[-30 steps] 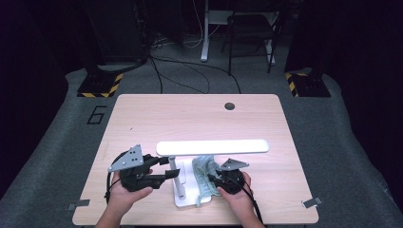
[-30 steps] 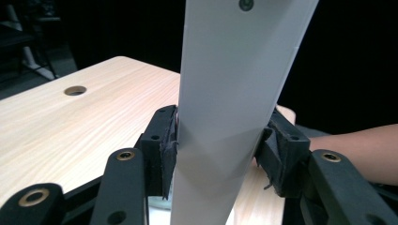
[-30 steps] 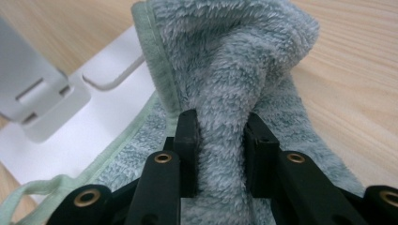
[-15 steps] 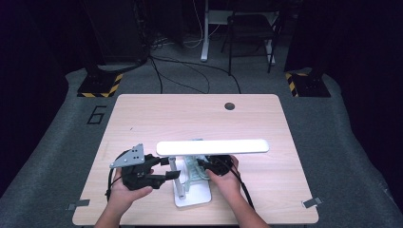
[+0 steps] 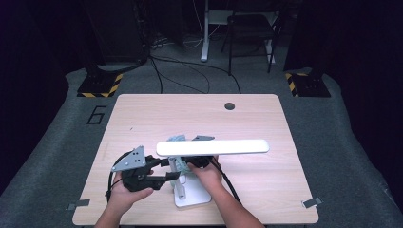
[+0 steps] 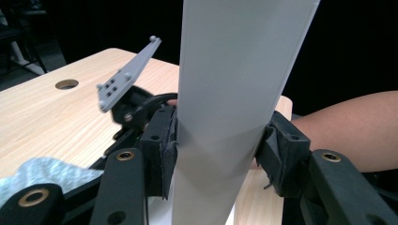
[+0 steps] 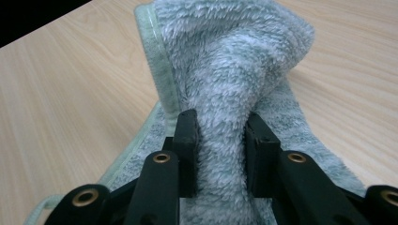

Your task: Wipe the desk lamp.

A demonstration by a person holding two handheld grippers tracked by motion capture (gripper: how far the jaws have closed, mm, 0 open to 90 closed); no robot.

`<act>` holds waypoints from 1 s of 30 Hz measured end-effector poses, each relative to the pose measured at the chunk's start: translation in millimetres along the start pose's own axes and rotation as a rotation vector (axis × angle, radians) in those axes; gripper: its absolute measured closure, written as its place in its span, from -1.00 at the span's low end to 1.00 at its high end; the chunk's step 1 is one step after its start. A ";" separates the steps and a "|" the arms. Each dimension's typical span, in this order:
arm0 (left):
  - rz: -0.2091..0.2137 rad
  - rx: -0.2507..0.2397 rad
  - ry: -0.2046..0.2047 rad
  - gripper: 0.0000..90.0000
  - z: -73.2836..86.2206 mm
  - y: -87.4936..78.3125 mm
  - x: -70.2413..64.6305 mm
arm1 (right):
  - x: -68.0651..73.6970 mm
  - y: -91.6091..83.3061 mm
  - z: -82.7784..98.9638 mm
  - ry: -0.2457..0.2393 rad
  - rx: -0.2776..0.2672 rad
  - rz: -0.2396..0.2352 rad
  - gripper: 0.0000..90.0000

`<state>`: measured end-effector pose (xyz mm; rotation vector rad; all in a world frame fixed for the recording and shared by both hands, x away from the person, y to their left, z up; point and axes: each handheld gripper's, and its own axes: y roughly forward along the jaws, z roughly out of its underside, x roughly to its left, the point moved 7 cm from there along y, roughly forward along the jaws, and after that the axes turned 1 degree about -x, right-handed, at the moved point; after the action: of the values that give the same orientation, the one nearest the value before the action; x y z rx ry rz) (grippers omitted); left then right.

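Your left gripper (image 5: 168, 175) jaws clamp the lamp (image 6: 234, 103) post; your right gripper (image 7: 218, 140) jaws pinch the cloth (image 7: 230, 70), bunched on the surface (image 5: 142, 118) behind the lamp. Wiping looks underway, unfinished.

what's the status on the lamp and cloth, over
Left gripper clamped on lamp post. Right gripper pinching cloth under lamp head. Lamp head overhangs the cloth, tight space.

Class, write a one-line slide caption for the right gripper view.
The right claw pinches a bunched fold of a fluffy pale green towel above the light wooden table.
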<state>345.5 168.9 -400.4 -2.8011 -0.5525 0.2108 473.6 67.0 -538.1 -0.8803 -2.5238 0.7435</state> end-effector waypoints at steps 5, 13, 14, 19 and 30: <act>0.000 -0.003 0.003 0.14 0.2 0.1 -0.4 | 0.5 13.9 -2.6 -0.007 0.019 0.005 0.54; -0.035 -0.003 0.015 0.16 0.3 -0.7 -1.6 | -6.5 23.7 1.8 -0.014 0.050 -0.004 0.55; -0.038 -0.004 0.014 0.16 0.4 -1.0 -1.4 | -7.2 22.9 2.6 -0.013 0.065 -0.006 0.56; -0.070 -0.005 0.016 0.17 0.2 -1.6 -1.8 | -12.0 20.0 3.5 -0.047 0.073 0.020 0.58; -0.081 0.005 0.016 0.18 -0.4 -0.9 -3.0 | -45.4 -14.5 19.2 -0.044 0.097 0.101 0.58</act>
<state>342.5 168.4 -399.4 -2.7660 -0.6587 0.1728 491.0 20.8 -552.2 -0.9732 -2.4721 0.9184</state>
